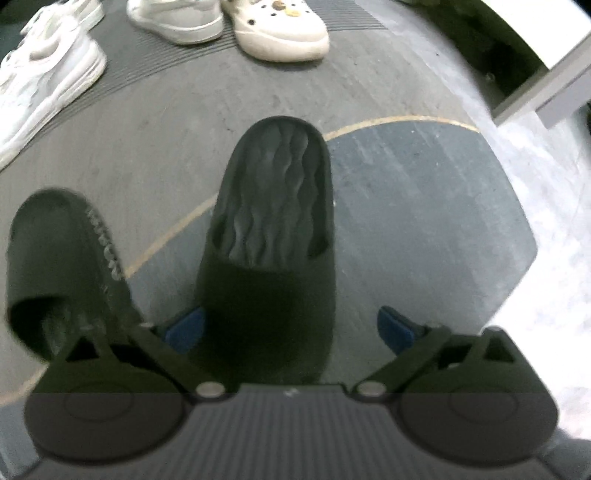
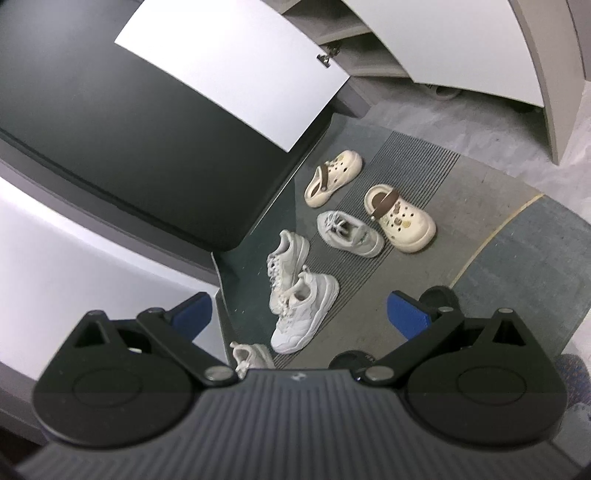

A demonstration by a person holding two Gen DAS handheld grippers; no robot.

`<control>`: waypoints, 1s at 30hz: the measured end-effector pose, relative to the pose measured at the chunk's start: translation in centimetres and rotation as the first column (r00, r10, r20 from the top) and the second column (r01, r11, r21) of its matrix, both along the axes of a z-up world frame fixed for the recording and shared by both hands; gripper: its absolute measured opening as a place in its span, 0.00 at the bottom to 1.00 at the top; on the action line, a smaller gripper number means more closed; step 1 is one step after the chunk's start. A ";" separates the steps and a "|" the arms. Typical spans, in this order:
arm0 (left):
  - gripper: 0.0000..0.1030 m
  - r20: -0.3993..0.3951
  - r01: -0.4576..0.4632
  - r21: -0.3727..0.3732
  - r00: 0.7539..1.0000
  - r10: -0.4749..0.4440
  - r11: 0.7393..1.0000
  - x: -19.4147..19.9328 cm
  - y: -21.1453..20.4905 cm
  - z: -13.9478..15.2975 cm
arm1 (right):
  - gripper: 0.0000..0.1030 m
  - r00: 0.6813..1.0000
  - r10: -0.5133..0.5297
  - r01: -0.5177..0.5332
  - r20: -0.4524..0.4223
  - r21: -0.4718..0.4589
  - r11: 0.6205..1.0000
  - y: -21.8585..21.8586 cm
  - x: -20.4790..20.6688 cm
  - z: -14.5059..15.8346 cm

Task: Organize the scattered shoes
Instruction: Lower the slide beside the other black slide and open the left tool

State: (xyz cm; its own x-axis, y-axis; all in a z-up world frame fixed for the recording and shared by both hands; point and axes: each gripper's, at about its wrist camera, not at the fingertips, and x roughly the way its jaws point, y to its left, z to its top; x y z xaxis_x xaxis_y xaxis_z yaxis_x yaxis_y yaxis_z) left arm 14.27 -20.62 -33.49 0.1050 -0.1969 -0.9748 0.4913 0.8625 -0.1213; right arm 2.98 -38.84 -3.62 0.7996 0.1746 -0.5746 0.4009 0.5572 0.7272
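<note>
The left tongs are spreading wide around a black slide on the floor, its mate alongside; the right tongs are hanging released above still-scattered white sneakers and cream clogs.

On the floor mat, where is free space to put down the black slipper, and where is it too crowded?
Free: the blue-grey patch right of the black slipper, bordered by the yellow curved line. The grey strip between that slipper and the cream clog is also bare. Crowded: the ribbed zone, with white sneakers and clogs close together. A second black slipper lies left.
</note>
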 end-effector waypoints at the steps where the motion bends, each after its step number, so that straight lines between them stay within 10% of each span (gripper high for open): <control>1: 0.98 0.027 0.015 0.013 0.999 -0.016 1.000 -0.3 0.0 1.5 | 1.00 1.000 -0.005 0.005 0.002 -0.003 1.000 0.1 0.1 -0.1; 13: 1.00 0.237 0.170 0.109 0.953 -0.191 0.979 -4.5 4.7 19.0 | 1.00 0.989 0.109 -0.125 -0.100 -0.172 0.977 1.0 0.1 -1.3; 21: 1.00 0.249 -0.029 0.011 0.968 0.026 1.000 -6.4 11.1 28.8 | 1.00 0.987 0.123 -0.145 -0.101 -0.258 0.955 0.8 -0.7 -1.1; 26: 1.00 0.297 -0.134 -0.105 0.941 0.160 0.985 -8.1 13.2 33.1 | 1.00 0.943 0.273 -0.327 -0.193 -0.372 0.869 3.6 1.4 -2.3; 30: 1.00 0.350 -0.166 -0.144 0.914 0.207 0.976 -9.3 14.0 35.8 | 1.00 0.849 0.457 -0.528 -0.267 -0.395 0.751 6.3 2.6 -4.1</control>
State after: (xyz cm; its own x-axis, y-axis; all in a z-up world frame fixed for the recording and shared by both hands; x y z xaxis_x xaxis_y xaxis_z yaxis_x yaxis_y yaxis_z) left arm 4.97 -6.62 2.30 0.4902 -0.2416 -0.8375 0.3505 0.9343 -0.0643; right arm 5.57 -32.56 -7.72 0.5750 0.2226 -0.7873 0.0602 0.9482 0.3120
